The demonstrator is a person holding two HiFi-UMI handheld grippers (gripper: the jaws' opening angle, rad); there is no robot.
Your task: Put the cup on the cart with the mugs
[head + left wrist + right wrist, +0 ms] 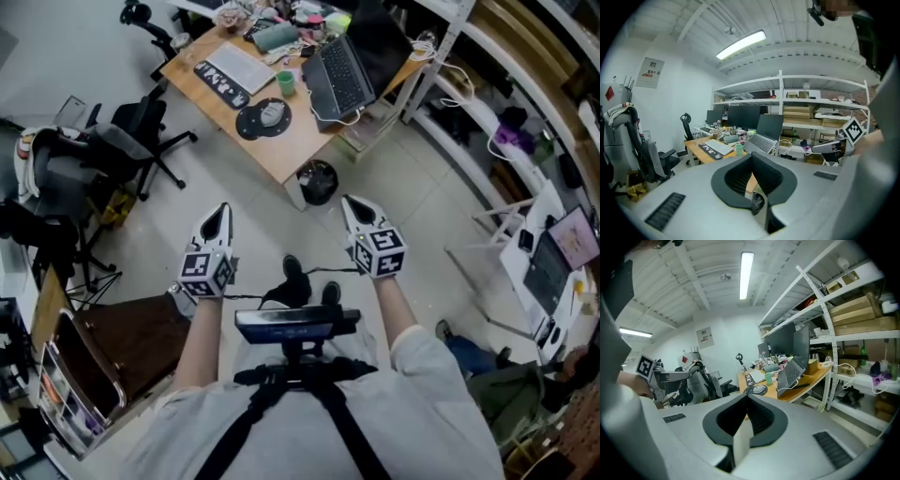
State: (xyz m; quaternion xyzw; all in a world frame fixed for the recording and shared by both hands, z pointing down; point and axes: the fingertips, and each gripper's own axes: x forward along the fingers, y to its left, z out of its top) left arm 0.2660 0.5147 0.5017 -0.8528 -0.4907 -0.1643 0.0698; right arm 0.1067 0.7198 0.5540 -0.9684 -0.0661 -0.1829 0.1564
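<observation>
Jaws of left gripper (219, 212) and right gripper (352, 204) clenched on nothing, well apart from green cup (285, 83) at bench (281, 150) middle beside laptop (339, 75); arriving unopened could knock it over.

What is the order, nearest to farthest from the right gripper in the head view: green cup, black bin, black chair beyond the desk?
1. Black bin, on the floor just ahead of the right gripper.
2. Green cup, on the desk.
3. Black chair, past the desk's far left corner.
</observation>
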